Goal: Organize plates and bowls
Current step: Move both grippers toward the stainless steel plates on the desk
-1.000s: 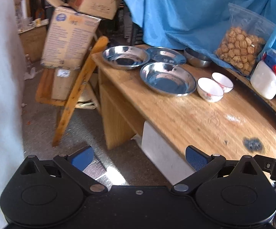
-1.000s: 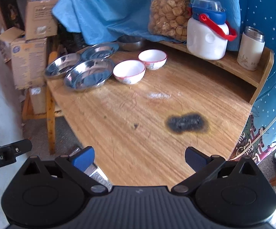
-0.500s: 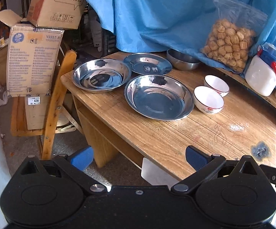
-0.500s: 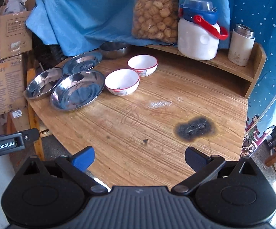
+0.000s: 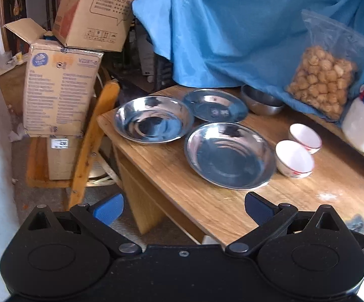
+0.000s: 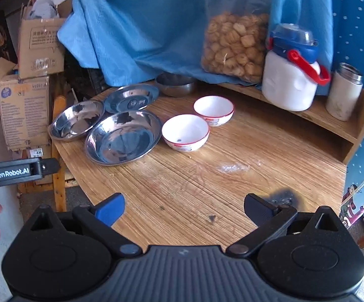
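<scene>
We see a wooden table (image 6: 232,176) with a blue cloth (image 6: 144,25) hanging behind its far edge and cardboard boxes (image 5: 61,85) stacked on a wooden chair (image 5: 91,141) off its left end. Three steel plates sit in a cluster at the far left of the table: the nearest plate (image 6: 123,137) is the largest in view, the left plate (image 6: 77,120) lies just beside it at the table's left edge, and the far plate (image 6: 131,98) sits behind them both, the three rims close together or touching. A steel bowl (image 6: 176,84) rests behind the plates, partly under the cloth. On a raised shelf (image 6: 333,118) along the far right stand a bag of snacks (image 6: 234,45), a white jug (image 6: 291,80) with a blue lid and red handle, and a metal flask (image 6: 344,91). Two white bowls with red rims sit right of the plates: the near bowl (image 6: 185,132) just beside the nearest plate, the far bowl (image 6: 213,110) just behind it. A dark scorch mark (image 6: 284,197) stains the near right of the table. Our left hand-held gripper (image 5: 183,209) hovers over the table's near left edge, fingers spread wide and empty; our right hand-held gripper (image 6: 184,209) hovers over the near table, likewise spread and empty.
</scene>
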`<action>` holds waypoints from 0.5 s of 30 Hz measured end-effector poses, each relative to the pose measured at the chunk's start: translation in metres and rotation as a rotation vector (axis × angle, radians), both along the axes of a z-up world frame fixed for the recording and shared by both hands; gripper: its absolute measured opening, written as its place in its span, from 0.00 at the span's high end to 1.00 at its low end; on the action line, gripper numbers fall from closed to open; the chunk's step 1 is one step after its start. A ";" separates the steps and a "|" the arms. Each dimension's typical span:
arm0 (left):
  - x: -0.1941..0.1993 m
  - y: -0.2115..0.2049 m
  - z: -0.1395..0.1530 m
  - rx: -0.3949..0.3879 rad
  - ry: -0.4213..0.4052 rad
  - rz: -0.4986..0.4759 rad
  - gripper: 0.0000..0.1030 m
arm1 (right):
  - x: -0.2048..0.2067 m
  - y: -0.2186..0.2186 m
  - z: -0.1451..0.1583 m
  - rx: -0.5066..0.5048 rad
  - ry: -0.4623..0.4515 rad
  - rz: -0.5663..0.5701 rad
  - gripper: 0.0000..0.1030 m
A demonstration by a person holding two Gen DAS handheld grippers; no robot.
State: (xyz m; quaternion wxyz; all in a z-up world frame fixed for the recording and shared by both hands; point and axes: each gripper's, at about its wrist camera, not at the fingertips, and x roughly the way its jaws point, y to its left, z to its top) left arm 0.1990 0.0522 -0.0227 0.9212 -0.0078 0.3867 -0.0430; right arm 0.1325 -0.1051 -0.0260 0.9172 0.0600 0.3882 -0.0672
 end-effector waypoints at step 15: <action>0.150 0.075 -0.007 0.026 0.107 0.008 0.01 | 0.115 0.040 0.003 0.120 -0.146 -0.031 0.00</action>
